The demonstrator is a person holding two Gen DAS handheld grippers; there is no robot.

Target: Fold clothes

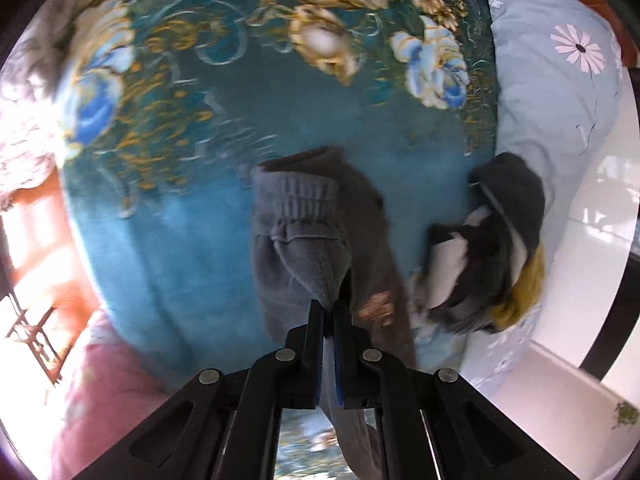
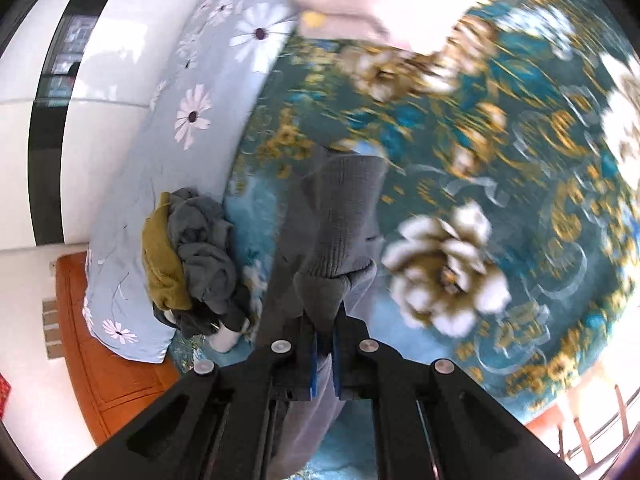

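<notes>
- The left gripper point(image 1: 329, 308) is being held closed on a pinch of a grey knit garment point(image 1: 304, 224); its blue-padded jaws are pressed together with cloth between them.
- The right gripper point(image 2: 327, 322) is likewise being kept clamped on the same grey knit garment point(image 2: 340, 220), at a fold just below a ribbed band.
- The garment is being carried off the surface, and its long axis is running straight ahead from each set of jaws and away across a teal floral blanket point(image 1: 180, 208) (the blur of the pattern suggests the rig is in motion).
- In the left wrist view a ribbed cuff is lying directly ahead of the jaws, with more cloth trailing back beneath them; neither gripper is judged nearer, since each is already holding its own part.
- A heap of other clothes point(image 2: 192, 256) (grey, mustard and white) is lying bunched to the side, at the edge of a pale blue daisy-print quilt point(image 2: 168, 128), apart from the held piece.
- Whether the garment is being spread or being brought over into a fold cannot be settled from these views.
</notes>
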